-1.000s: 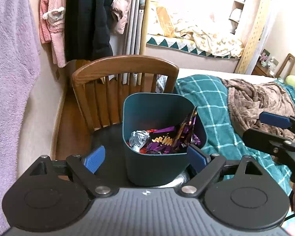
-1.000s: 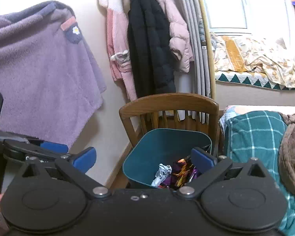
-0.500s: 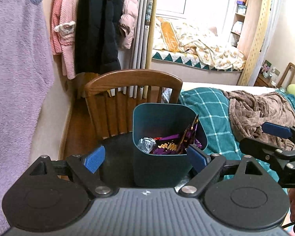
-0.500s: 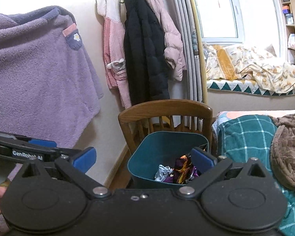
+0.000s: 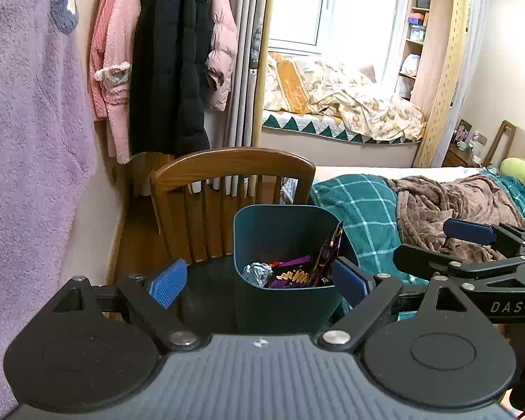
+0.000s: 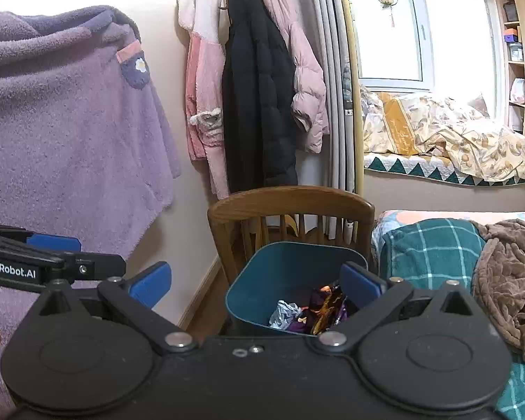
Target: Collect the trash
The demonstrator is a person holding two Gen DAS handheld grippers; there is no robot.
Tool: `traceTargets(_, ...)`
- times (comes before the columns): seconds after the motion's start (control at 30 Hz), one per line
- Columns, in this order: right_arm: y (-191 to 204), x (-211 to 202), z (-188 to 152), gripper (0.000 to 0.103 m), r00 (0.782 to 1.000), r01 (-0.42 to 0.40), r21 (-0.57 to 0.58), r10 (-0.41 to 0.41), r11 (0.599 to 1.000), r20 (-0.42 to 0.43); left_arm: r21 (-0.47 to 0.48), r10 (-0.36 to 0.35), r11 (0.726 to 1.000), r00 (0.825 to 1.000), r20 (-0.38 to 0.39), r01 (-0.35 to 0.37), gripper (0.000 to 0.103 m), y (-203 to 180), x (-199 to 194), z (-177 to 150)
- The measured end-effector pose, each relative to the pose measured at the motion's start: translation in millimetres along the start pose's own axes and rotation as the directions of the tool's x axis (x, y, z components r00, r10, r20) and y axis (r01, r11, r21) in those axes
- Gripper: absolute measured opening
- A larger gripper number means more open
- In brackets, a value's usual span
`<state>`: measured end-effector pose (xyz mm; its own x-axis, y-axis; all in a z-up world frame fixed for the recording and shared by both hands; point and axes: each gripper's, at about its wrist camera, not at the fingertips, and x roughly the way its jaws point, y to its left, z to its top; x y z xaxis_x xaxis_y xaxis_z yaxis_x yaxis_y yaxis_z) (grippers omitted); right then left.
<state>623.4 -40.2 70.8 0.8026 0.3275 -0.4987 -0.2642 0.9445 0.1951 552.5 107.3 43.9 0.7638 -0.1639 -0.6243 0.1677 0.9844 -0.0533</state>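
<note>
1. Both handheld grippers have pulled back and tilted up over the last second; the teal trash bin [image 5: 287, 294] now looks smaller and more of the room shows above it.
2. Judged from this, the drop-off looks done: wrappers [image 5: 297, 273] lie inside the bin.
3. The bin stands on the wooden chair [image 5: 232, 168] seat, toward its bed-side edge.
4. The left gripper [image 5: 259, 281] fingers are wide open, empty, short of the bin.
5. The right gripper [image 6: 255, 281] is likewise spread and empty.
</note>
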Motion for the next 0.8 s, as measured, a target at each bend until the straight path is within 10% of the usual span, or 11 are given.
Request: traceTargets(0.8, 24, -22, -12, 0.103, 0.992, 0.123, 0.056, -0.125, 0.991, 0.030, -0.014, -0.006, 1.000, 1.000, 0.025, 0.006, 0.091, 4, -16, -10)
